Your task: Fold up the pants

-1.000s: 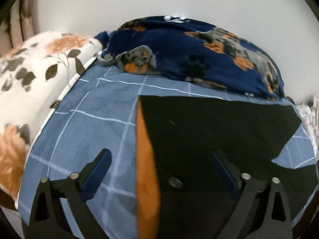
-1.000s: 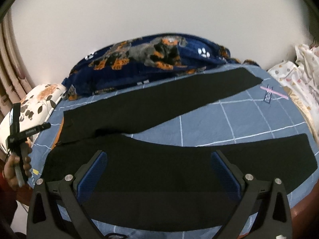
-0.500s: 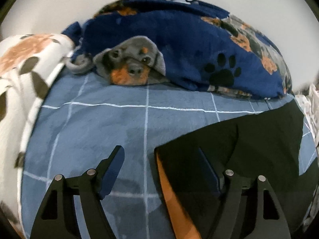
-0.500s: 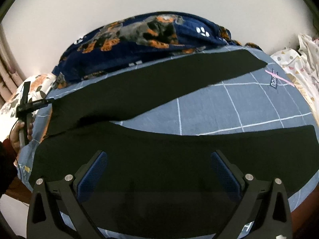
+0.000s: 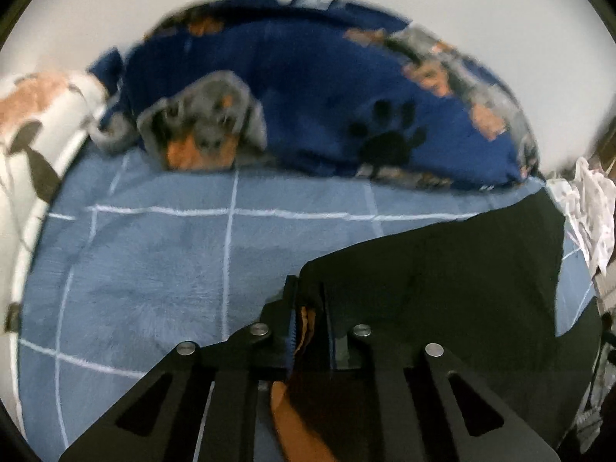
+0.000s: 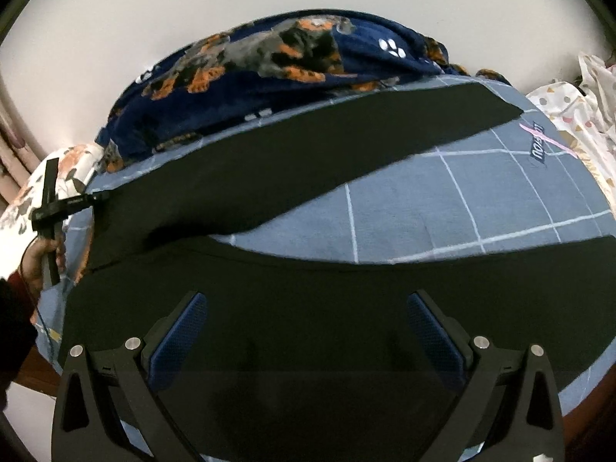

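The dog-print blanket [image 5: 308, 88] along the bed's far edge is smeared by blur. The right tool [image 6: 308, 331] hides part of the black pants [image 6: 308, 308], whose waist the lower edge cuts off.

Black pants [image 6: 308, 177] lie spread flat on the blue checked bedsheet [image 6: 462, 208], the two legs splayed in a V. One leg runs up toward two o'clock, ending near the sheet's far edge; the other stretches across toward three o'clock. The waist end sits at nine o'clock, its orange lining [image 5: 304, 323] showing where the corner is pinched up.
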The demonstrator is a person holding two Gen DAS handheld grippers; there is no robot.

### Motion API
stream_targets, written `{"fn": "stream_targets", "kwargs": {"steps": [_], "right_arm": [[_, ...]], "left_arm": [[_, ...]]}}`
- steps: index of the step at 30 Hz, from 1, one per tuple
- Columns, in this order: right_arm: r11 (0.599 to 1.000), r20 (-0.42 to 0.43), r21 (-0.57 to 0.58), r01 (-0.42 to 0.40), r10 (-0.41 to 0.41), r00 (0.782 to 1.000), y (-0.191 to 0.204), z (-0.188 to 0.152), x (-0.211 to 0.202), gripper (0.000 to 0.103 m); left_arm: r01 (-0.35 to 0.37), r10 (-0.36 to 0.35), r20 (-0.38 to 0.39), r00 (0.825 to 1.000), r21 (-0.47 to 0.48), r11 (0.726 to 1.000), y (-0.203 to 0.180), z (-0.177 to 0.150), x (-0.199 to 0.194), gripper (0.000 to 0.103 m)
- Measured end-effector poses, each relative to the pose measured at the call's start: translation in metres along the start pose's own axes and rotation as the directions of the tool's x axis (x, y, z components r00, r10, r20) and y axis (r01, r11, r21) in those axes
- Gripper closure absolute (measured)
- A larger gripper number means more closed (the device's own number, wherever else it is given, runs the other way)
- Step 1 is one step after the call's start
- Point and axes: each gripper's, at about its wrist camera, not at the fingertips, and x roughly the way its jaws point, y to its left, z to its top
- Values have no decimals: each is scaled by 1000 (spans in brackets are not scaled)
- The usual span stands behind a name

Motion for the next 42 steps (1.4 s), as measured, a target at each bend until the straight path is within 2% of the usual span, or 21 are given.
{"fn": "stream_targets", "kwargs": {"steps": [1, 4, 7, 8, 9, 10, 15, 20, 22, 23, 24, 25, 26, 27, 28, 29, 30, 36, 42], "right_arm": [[1000, 3, 8, -23, 23, 1000, 1, 6, 0, 0], [984, 30, 70, -165, 164, 986, 0, 32, 3, 0], [940, 33, 149, -307, 306, 952, -7, 62, 21, 0], [917, 22, 185, -354, 357, 934, -9, 69, 31, 0], [879, 11, 244, -411, 421, 907, -15, 80, 45, 0], [856, 12, 280, -435, 450, 893, -17, 86, 54, 0], [774, 10, 404, -487, 529, 849, -26, 116, 106, 2], [725, 1, 483, -491, 561, 828, -25, 139, 145, 11], [727, -12, 503, -467, 546, 837, -27, 146, 158, 19], [723, -33, 525, -448, 544, 838, -29, 147, 168, 29], [712, -45, 545, -443, 553, 832, -33, 149, 175, 47], [693, -55, 577, -432, 561, 826, -38, 147, 183, 60], [683, -61, 600, -417, 558, 828, -44, 144, 186, 88], [666, -54, 622, -412, 562, 825, -49, 140, 187, 95], [655, -37, 624, -427, 570, 821, -51, 135, 182, 95], [665, -26, 605, -438, 566, 824, -51, 131, 175, 96], [695, -26, 568, -441, 551, 834, -49, 125, 161, 97], [725, 12, 505, -468, 536, 844, -56, 63, 85, 97], [709, -20, 550, -441, 539, 842, -66, -26, 35, 97]], "left_arm": [[-2, 2, 28, 1000, 7, 1000, -8, -1, -11, 92], [19, -26, 121, 992, 61, 998, -39, -14, -51, 92], [55, -74, 202, 976, 99, 994, -69, -37, -95, 92], [58, -80, 215, 973, 109, 992, -76, -44, -104, 92], [61, -87, 225, 970, 119, 991, -83, -53, -113, 92], [69, -97, 231, 968, 124, 990, -90, -60, -121, 92], [101, -128, 253, 959, 116, 988, -117, -101, -154, 92], [114, -134, 227, 965, 100, 988, -132, -130, -160, 92], [120, -136, 214, 967, 85, 989, -135, -138, -160, 92], [131, -143, 205, 968, 73, 989, -136, -142, -160, 92], [136, -146, 198, 969, 65, 989, -136, -144, -160, 92], [131, -142, 195, 971, 65, 989, -137, -147, -160, 92], [125, -136, 187, 973, 69, 990, -138, -149, -160, 92], [123, -133, 178, 975, 67, 990, -138, -150, -159, 92], [121, -129, 172, 977, 60, 991, -137, -151, -158, 92], [121, -126, 164, 978, 43, 992, -133, -151, -158, 92], [122, -125, 161, 979, 30, 992, -129, -151, -159, 92], [100, -97, 132, 986, -13, 995, -110, -156, -169, 92], [65, -66, 54, 996, 21, 998, -113, -181, -172, 92]]}}
